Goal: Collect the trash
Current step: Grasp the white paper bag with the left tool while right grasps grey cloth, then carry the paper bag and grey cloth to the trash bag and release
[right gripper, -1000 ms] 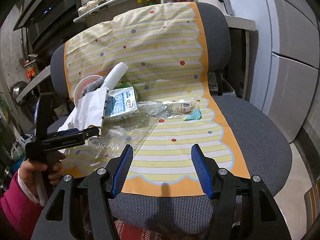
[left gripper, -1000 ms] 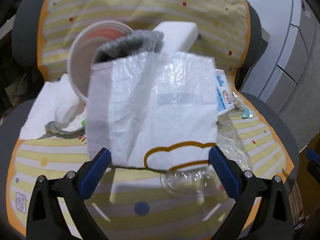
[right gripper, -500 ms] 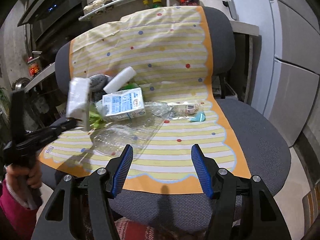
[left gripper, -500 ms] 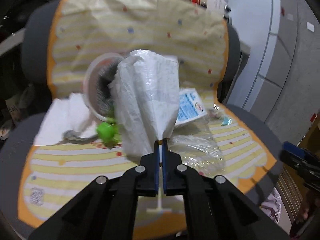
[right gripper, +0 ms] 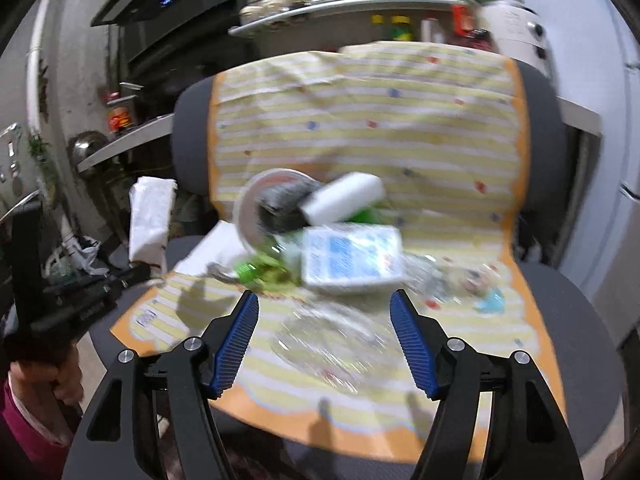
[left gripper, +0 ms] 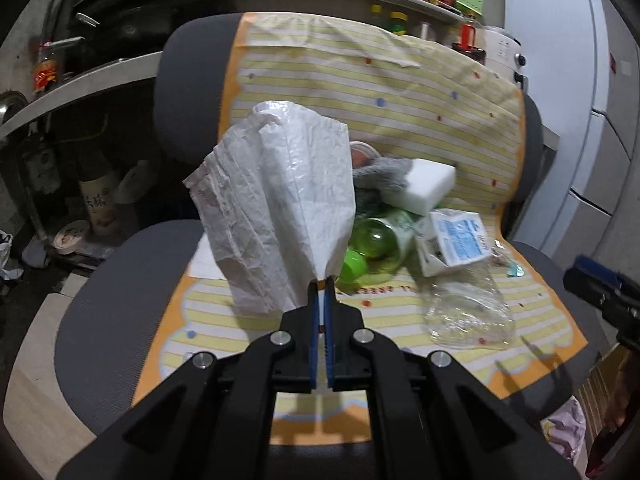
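Landmark: grey mesh office chair draped with a yellow-striped, orange-edged cloth; every place below is read off this chair.

Left gripper: blue-padded jaws pressed together on the bottom edge of a crumpled white plastic bag. The bag stands up from the pinch, lifted clear over the chair's left front part. In the right wrist view the same bag hangs off the chair's left edge, above the black tool.

Hand: a hand with a magenta sleeve holds that tool's grip, low and left of the chair.

Trash heap, chair seat, left to right: a white round paper bowl tipped on its side with grey fuzzy cloth in its mouth; a white rectangular foam block leaning on the cloth; a green translucent plastic bottle below the block; a white-and-blue milk carton lying flat; a crushed clear plastic bottle nearer the seat's front edge; a small teal scrap near the right edge.

Right gripper: jaws spread wide, holding nothing, hovering over the chair's front edge above the crushed clear bottle. This view is motion-blurred.
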Available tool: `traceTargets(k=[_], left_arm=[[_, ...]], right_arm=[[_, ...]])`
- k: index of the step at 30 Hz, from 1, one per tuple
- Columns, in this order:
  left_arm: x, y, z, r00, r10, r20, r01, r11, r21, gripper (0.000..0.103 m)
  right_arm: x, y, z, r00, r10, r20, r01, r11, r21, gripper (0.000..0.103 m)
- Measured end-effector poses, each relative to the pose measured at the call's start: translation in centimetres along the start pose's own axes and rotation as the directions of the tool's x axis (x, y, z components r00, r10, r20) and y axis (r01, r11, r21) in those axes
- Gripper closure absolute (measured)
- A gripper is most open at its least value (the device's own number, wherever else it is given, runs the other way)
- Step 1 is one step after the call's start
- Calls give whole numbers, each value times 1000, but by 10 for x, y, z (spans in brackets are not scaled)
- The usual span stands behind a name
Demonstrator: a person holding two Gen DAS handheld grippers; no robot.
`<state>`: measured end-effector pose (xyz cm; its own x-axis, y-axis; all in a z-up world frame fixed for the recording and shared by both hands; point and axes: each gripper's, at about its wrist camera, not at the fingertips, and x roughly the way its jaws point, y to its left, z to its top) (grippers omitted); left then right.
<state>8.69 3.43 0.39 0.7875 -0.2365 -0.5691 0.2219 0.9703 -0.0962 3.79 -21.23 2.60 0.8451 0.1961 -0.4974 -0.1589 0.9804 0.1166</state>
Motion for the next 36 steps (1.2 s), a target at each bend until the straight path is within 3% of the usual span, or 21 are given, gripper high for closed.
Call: traceTargets(k=[6, 19, 21, 23, 24, 26, 31, 36], left_arm=[[14, 15, 10, 1000, 19, -3, -19, 1000, -1, 103], [50, 39, 16, 999, 17, -28, -18, 999, -30, 103], [50, 39, 14, 999, 14, -31, -15, 999, -30, 103], [50, 39, 13, 999, 10, -34, -11, 999, -32, 103], [49, 39, 12, 999, 9, -37, -10, 999, -32, 103], [47, 38, 10, 999, 8, -42, -9, 999, -33, 103], [34, 33, 10, 999, 15, -30, -16, 999, -30, 103], [8, 19, 15, 1000, 20, 10, -20, 1000, -12, 103]], right_arm=[[51, 36, 37, 998, 45, 31, -42, 995, -87, 34], [174, 53, 89, 999, -31, -37, 24, 982, -188, 40], [186, 55, 88, 997, -40, -63, 27, 978, -205, 51], [190, 56, 84, 995, -26, -100, 5, 978, -208, 79], [190, 56, 83, 994, -21, -106, -2, 978, -210, 88], [180, 57, 81, 997, -10, -79, -7, 977, -213, 93], [123, 55, 93, 996, 43, 79, -28, 983, -181, 95], [41, 44, 113, 963, 72, 261, -38, 990, -133, 95]])
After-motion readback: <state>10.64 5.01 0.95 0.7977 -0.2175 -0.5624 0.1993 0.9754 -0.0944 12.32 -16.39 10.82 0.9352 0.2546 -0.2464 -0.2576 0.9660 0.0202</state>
